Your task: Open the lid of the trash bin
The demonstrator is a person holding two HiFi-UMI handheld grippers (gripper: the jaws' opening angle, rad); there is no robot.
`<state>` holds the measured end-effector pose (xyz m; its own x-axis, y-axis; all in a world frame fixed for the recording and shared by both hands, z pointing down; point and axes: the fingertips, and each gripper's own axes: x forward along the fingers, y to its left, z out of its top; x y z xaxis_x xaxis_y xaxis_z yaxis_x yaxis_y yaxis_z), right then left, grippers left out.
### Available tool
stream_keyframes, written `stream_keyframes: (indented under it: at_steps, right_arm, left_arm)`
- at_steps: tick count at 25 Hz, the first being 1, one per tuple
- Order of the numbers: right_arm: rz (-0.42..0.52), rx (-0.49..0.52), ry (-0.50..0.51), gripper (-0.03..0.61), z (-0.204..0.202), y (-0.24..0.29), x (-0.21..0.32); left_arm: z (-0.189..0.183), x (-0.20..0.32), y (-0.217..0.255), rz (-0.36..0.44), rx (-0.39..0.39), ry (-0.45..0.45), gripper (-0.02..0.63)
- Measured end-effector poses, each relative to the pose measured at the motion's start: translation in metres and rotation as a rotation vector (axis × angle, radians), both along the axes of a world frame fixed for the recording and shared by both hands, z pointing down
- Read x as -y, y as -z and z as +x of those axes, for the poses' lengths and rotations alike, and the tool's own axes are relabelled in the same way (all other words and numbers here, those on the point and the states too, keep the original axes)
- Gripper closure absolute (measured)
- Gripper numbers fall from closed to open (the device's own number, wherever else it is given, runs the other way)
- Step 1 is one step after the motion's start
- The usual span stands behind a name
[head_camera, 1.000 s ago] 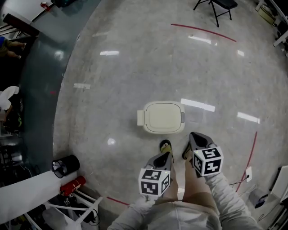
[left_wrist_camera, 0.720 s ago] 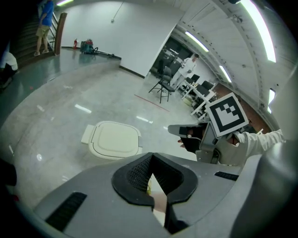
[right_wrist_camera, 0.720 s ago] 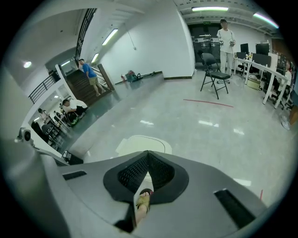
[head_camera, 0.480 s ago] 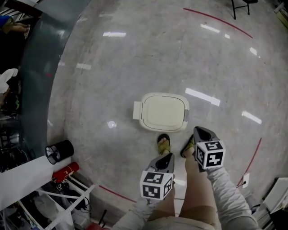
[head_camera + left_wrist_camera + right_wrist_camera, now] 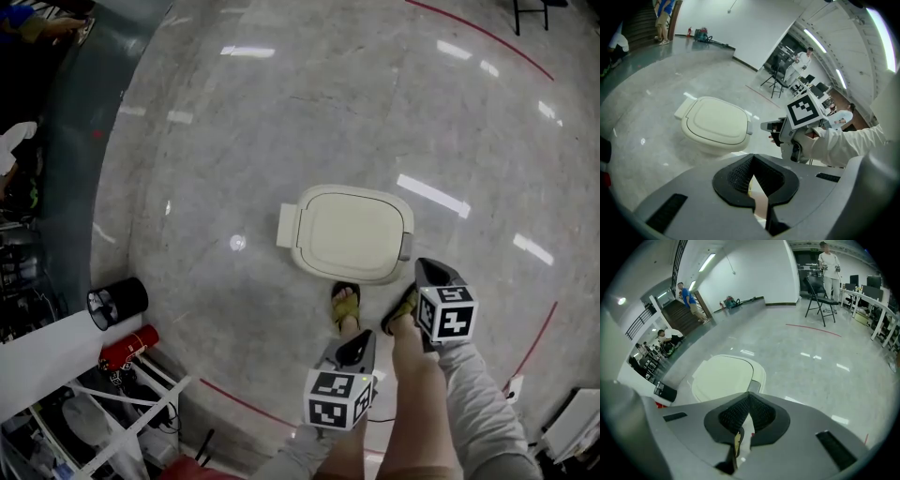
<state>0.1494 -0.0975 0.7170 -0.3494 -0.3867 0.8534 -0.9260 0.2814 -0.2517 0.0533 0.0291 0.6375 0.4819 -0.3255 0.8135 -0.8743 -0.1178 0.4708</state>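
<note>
Trash bin (image 5: 361, 274), cream and squarish, stands on the glossy grey floor (image 5: 234, 141) with its lid (image 5: 354, 232) down flat. A grey tab (image 5: 405, 247) juts from its right edge and a cream flap (image 5: 286, 227) from its left. Just behind it are the person's two sandalled feet (image 5: 345, 306), the toes close to the bin's near side.

The right gripper (image 5: 428, 271) hovers beside the bin's near right corner, apart from it, jaw tips pressed together with nothing between them. In its own view the lid lies just beyond the tips. The left gripper (image 5: 357, 345) hangs lower, over the person's legs and well short of the bin. Its jaws also meet at the tips and grip nothing.

Farther left on the floor a black cylinder (image 5: 117, 302) lies on its side next to a red fire extinguisher (image 5: 129, 349). Red lines (image 5: 487, 37) curve across the floor, and a folding chair (image 5: 820, 296) stands beyond one of them.
</note>
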Motion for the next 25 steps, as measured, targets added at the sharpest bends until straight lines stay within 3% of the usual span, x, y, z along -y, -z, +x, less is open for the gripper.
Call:
stream_keyframes:
  at_steps: [11,25]
  right_arm:
    - [-0.025,-0.038,0.021,0.581,-0.007,-0.054,0.013]
    - [-0.029,-0.056,0.036,0.581,-0.004,-0.062,0.015]
  left_arm:
    - [0.0,-0.003,-0.029,-0.032,-0.001,-0.008,0.609]
    - [0.003,0.009,-0.035,-0.038,-0.009,-0.022,0.609]
